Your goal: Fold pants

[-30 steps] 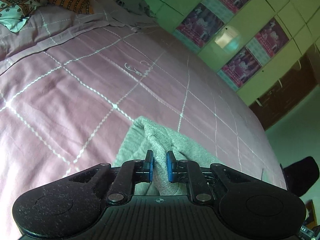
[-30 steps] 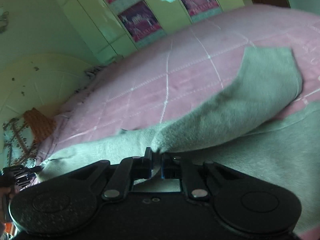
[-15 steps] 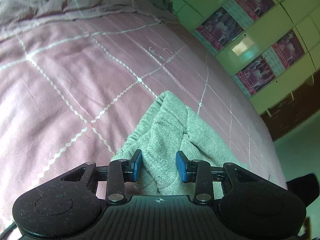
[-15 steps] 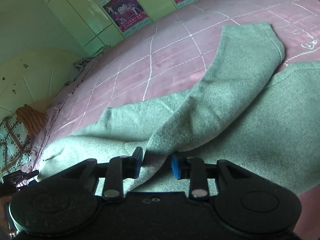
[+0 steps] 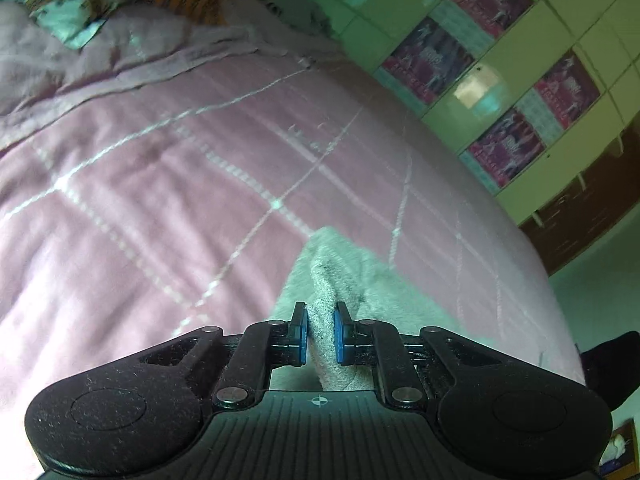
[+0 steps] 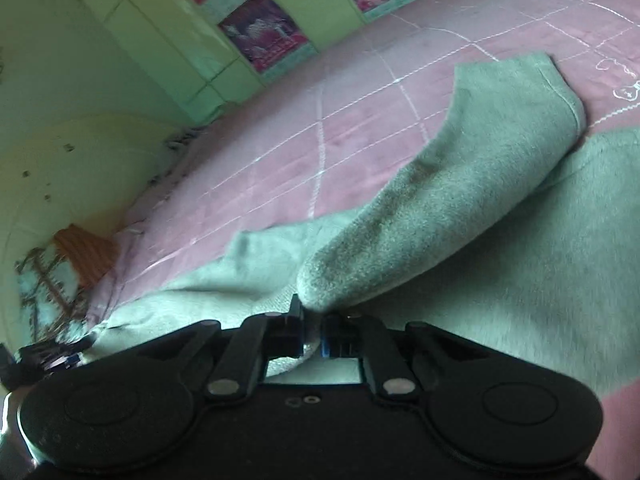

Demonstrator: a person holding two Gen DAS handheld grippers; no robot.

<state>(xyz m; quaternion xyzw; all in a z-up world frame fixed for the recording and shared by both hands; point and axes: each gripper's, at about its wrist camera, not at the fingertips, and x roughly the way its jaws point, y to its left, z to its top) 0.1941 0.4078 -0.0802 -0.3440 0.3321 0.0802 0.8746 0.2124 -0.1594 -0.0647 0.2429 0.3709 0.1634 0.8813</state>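
I have both tools clamped on the grey pants (image 6: 460, 208): left tool (image 5: 320, 332), right tool (image 6: 312, 330), leg stretching far-right across the bed (image 6: 360, 120).

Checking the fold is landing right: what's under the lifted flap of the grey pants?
Under the raised flap, pinched by the right tongs, lies more of the grey pants, spread on the pink bedspread. How much bedspread sits beneath that layer is covered.
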